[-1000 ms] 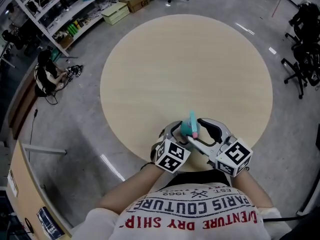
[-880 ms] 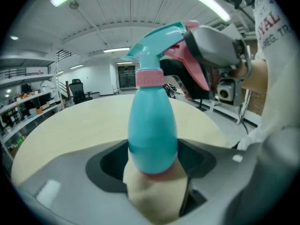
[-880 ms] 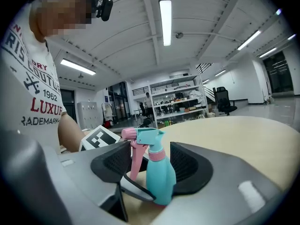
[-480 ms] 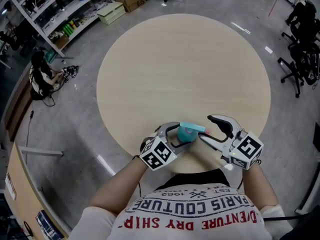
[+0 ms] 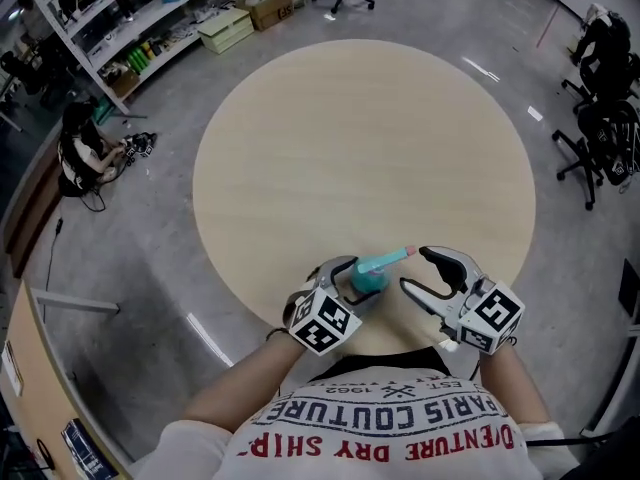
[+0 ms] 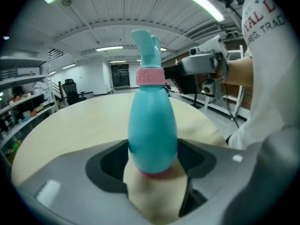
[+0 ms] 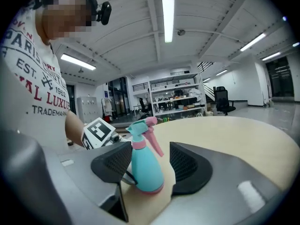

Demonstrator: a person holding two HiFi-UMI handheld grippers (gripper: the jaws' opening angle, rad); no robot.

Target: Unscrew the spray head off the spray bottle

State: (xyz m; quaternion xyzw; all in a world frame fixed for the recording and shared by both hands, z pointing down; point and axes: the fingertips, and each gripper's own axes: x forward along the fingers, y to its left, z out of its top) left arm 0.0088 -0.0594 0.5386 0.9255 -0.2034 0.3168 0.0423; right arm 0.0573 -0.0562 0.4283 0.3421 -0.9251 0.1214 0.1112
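- Spray bottle [image 5: 368, 278], teal plastic and pear-shaped, with a pink screw collar [image 6: 150, 75] and a teal spray head [image 6: 146, 43] on top, is at the 6 o'clock edge of the table, just in front of the person.
- In the head view the spray head's nozzle points toward about 2 o'clock. The right gripper view shows a pink trigger [image 7: 155, 138] hanging below it.
- The grey left gripper [image 5: 358, 277] has its jaws spread wide and closed on the widest lower part of the bottle, one jaw on each flank, with the collar and head standing clear above them.
- Whether the bottle's pink-rimmed base touches the tabletop cannot be told.
- The grey right gripper [image 5: 432, 275] is at the bottle's 3 o'clock, near it but not touching. Its two jaws stand well apart and hold nothing, and in its own view the bottle shows through the gap between them.
- Each gripper carries a black-and-white marker cube, the left cube [image 5: 322, 322] at 7 o'clock of the bottle and the right cube [image 5: 490, 315] at 4 o'clock.
- The round pale wooden table [image 5: 370, 138] stretches from the grippers toward 12 o'clock.
- On the grey floor beyond, metal shelving [image 5: 130, 28] with boxes stands at 10 to 11 o'clock.
- A person [image 5: 82, 153] sits low at 9 o'clock.
- Black office chairs [image 5: 600, 118] stand at 2 to 3 o'clock.
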